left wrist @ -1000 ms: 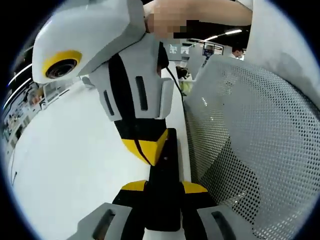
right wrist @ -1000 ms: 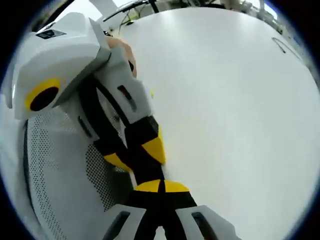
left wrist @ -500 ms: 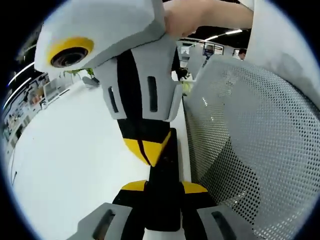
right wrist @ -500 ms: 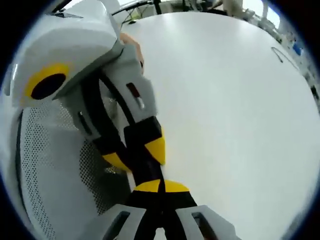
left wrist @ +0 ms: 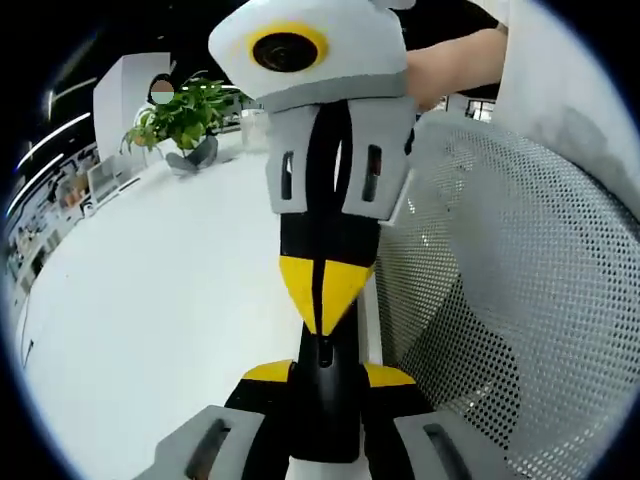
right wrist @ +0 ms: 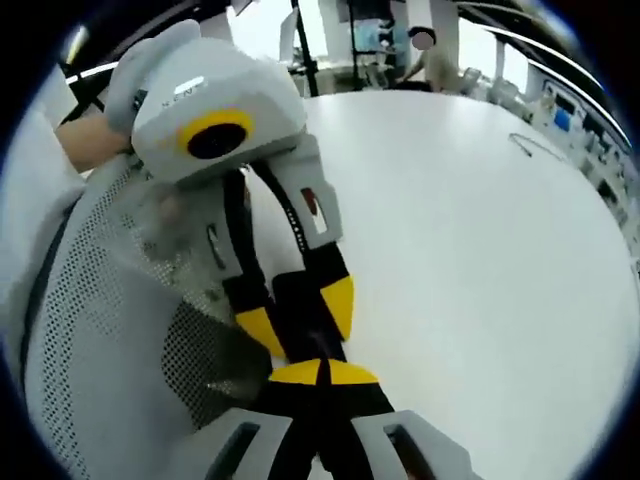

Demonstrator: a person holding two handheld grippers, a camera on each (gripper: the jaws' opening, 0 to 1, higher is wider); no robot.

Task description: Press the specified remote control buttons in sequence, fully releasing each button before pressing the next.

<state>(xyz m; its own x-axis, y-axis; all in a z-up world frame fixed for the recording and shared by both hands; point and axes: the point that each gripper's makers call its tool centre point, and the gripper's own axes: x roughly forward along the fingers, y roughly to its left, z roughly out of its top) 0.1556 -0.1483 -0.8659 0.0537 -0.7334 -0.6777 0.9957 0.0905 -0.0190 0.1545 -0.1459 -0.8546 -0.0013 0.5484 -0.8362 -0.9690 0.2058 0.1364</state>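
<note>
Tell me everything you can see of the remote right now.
The remote is a slim black bar, plastic by its look, clamped lengthwise between the yellow-tipped jaws of the left hand-held gripper and held above the white table. The shut tip of the right hand-held gripper rests on or just over its far end; contact cannot be confirmed. Its buttons cannot be made out.

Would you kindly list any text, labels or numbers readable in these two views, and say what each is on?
No text can be read.
Faint grey lettering on top of the left gripper housing: too blurred to read.
Small red mark on its side: too small to read.
White table: no print.
</note>
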